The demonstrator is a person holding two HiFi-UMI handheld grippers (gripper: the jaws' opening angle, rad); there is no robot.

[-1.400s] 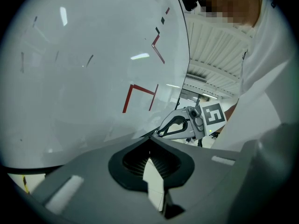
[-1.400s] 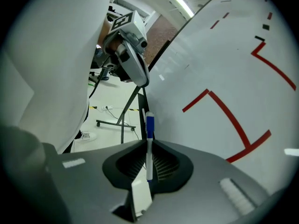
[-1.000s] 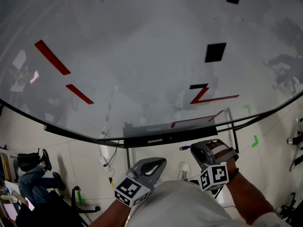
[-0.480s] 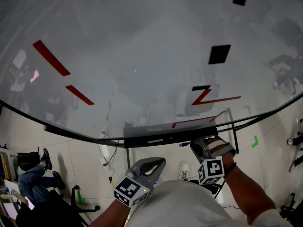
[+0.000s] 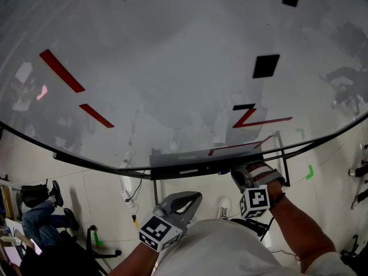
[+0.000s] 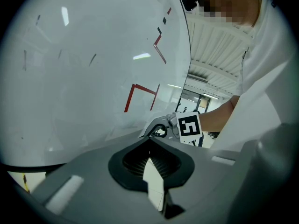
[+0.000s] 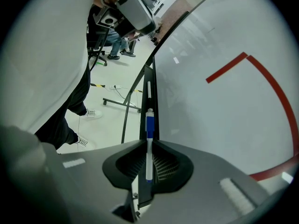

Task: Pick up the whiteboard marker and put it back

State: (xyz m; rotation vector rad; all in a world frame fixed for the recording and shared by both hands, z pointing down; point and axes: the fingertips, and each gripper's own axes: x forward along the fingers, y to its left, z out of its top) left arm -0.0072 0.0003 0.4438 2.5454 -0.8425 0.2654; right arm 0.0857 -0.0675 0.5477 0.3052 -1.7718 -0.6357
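Low at the left, the left gripper [image 5: 191, 196] has its jaws together on nothing. To its right, the right gripper [image 7: 148, 143] pinches the marker [image 7: 149, 130]. The marker's long axis runs along the jaws, blue part pointing forward past them, in line with the tray [image 7: 154, 97] below the whiteboard [image 7: 224, 106].

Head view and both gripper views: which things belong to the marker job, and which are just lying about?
Job in hand:
whiteboard marker, clamped in the right gripper
black tray along the board's lower edge
whiteboard

Lying about:
left gripper, shut with nothing in it
black square on the board
black bag on the floor
green floor tape
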